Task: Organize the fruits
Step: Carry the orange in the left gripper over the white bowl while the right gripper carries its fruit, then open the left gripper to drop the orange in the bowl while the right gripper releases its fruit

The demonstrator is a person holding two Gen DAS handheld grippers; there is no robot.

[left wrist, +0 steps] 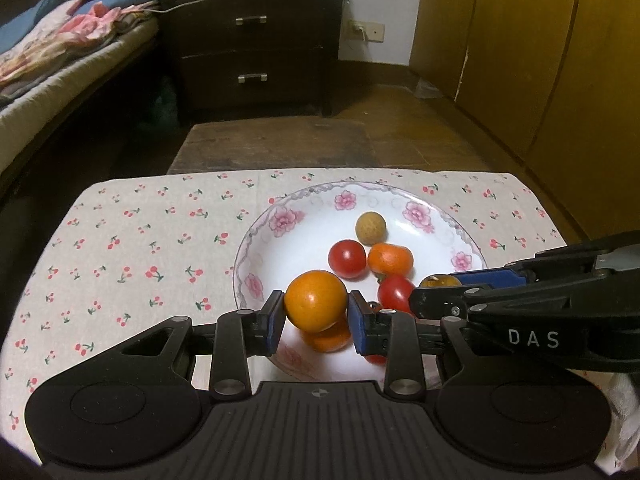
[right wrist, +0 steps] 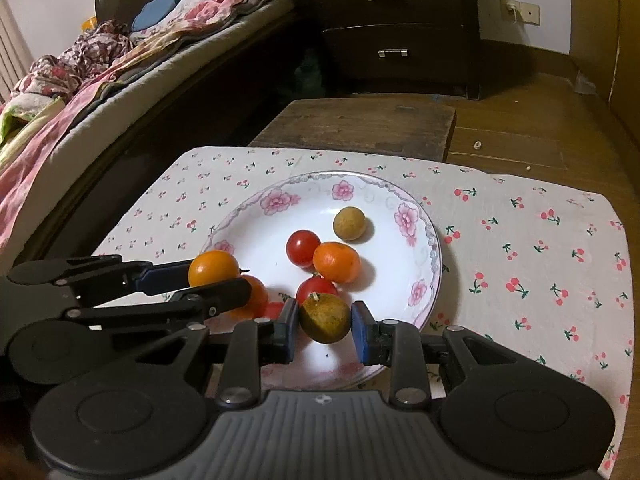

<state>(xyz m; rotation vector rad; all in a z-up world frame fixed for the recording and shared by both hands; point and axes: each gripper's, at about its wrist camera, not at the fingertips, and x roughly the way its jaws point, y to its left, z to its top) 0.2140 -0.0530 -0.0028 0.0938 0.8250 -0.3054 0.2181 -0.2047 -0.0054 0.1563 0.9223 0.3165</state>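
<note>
Left gripper point(left wrist: 316, 312) grips a round orange fruit point(left wrist: 315, 300); right gripper point(right wrist: 325, 328) grips a brownish-green round fruit point(right wrist: 325, 319). Several fruits already sit on the white floral plate point(left wrist: 304, 216), centre to twelve o'clock.

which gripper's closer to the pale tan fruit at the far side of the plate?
Right, slightly. The tan fruit lies beyond the right gripper across the plate; the left gripper sits further back, more offset.
</note>
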